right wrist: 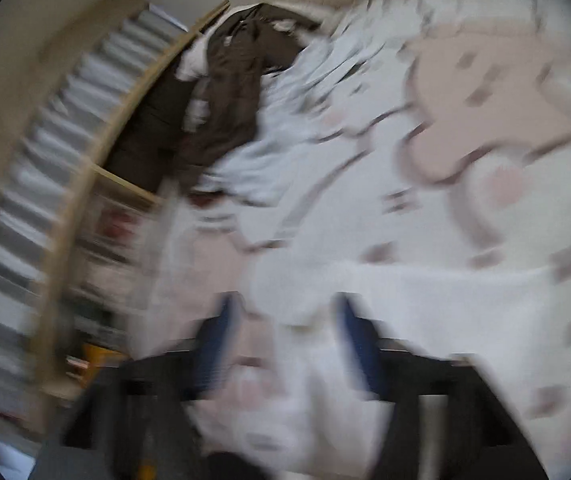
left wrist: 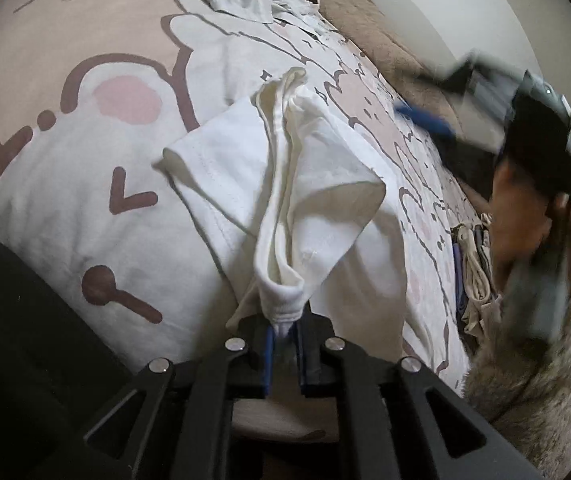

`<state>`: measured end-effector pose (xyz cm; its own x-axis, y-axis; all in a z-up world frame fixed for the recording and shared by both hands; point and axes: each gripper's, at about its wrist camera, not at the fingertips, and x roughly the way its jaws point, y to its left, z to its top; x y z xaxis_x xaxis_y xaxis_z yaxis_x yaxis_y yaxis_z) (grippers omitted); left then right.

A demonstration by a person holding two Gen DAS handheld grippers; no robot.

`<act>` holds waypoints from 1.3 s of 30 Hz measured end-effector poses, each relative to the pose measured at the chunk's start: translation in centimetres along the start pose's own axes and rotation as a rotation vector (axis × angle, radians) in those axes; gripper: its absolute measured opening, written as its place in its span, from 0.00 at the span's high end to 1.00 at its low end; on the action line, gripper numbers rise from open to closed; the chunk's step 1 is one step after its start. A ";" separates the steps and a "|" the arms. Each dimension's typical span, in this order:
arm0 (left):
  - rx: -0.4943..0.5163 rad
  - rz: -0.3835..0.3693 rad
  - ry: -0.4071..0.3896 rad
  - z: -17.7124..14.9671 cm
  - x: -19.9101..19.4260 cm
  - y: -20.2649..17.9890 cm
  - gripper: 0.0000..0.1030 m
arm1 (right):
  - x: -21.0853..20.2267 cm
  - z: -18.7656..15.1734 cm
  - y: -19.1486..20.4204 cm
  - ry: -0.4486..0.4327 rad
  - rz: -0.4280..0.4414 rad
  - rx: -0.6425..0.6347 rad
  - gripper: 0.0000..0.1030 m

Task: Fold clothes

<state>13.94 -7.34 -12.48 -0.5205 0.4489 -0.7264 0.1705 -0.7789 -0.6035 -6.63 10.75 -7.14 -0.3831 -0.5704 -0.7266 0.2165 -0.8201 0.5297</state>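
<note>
Left gripper [left wrist: 283, 330] pinches the white shirt [left wrist: 285, 184] by one bunched edge, right gripper [right wrist: 285, 344] blurs wide open, so that thin grip may slip.

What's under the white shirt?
The white shirt, pinched by the left gripper, lies on the bedspread printed with cartoon bears. The covered part of the print cannot be seen.

Bedroom — cartoon duvet [left wrist: 97, 60], clothes pile [right wrist: 229, 80]
</note>
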 end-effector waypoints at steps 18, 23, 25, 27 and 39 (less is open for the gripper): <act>0.146 0.099 -0.005 0.0 -5.2 -0.5 0.84 | 2.3 -8.6 2.6 0.250 0.223 -0.213 0.78; 0.233 0.086 -0.120 5.5 -7.6 -2.3 0.73 | -3.1 -7.9 -2.3 0.111 0.198 -0.056 0.78; 0.274 0.058 -0.111 8.3 -6.4 -3.9 0.61 | -4.4 -8.7 -4.2 0.084 0.149 -0.024 0.78; 0.295 0.018 -0.065 10.9 -3.8 -5.5 0.61 | -5.0 -9.6 -5.6 0.070 0.112 -0.007 0.78; 0.105 0.042 0.150 21.3 11.0 -1.5 0.84 | -4.0 -13.0 -9.2 0.067 0.142 0.016 0.78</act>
<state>-9.79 -10.56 -12.54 -0.3828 0.4688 -0.7961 0.0969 -0.8366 -0.5392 4.54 19.94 -14.77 -0.2884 -0.6831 -0.6709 0.2497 -0.7301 0.6361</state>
